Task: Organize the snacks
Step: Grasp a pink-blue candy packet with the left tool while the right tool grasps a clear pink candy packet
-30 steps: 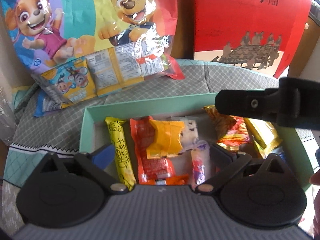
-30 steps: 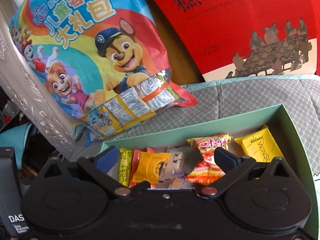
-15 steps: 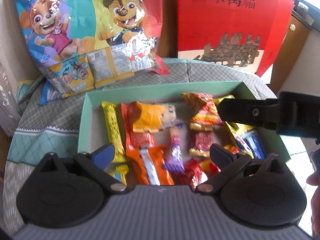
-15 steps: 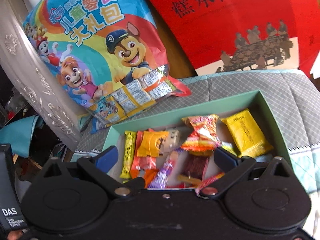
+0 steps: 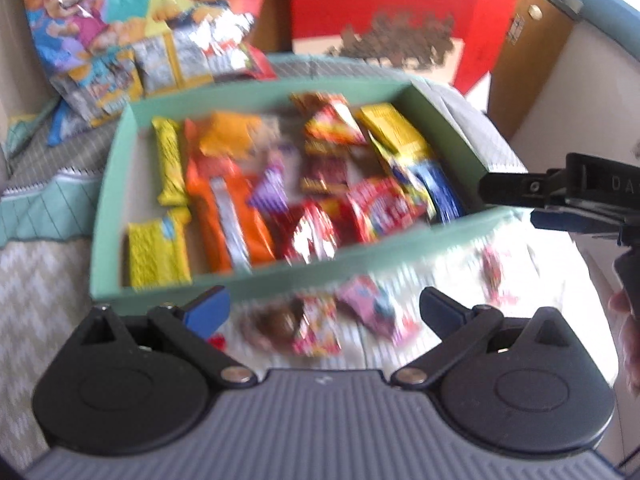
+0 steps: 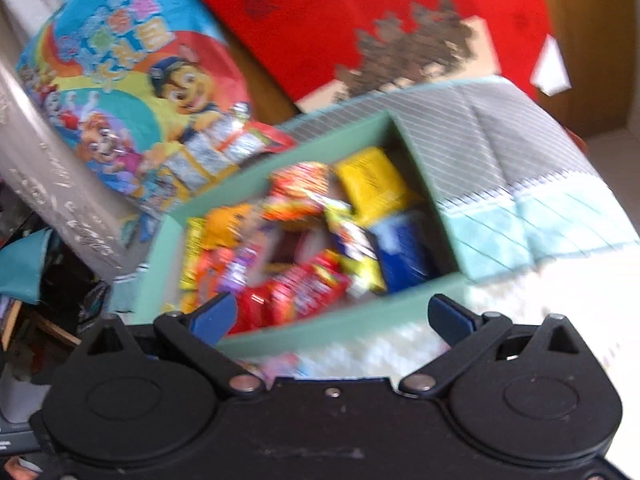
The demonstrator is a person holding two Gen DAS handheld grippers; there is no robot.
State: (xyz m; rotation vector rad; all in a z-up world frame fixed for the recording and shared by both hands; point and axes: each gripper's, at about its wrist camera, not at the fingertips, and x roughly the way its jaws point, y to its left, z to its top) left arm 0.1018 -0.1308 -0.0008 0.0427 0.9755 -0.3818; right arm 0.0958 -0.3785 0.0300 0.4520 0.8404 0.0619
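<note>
We judge the step in hand to be fetching one of the loose snacks that lie on the white cloth outside the green box, at the lower centre of the left view, and dropping it in with the rest. To do it well we should pick one wrapper only, come down with a finger on each side of it and close on its body rather than a crimped end, since these foil packets are slick and will likely slide; we should also keep clear of the box's near wall. The left gripper has its jaws wide apart and empty; the loose packets sit just ahead of and between its blue tips, with a pink one a little right of centre and another small one further right. The right gripper is likewise spread and holds nothing; in its view the box fills the centre, its near wall running between the tips, and only a blurred pink scrap shows below them. Both views are smeared, so we cannot read the wrappers.
</note>
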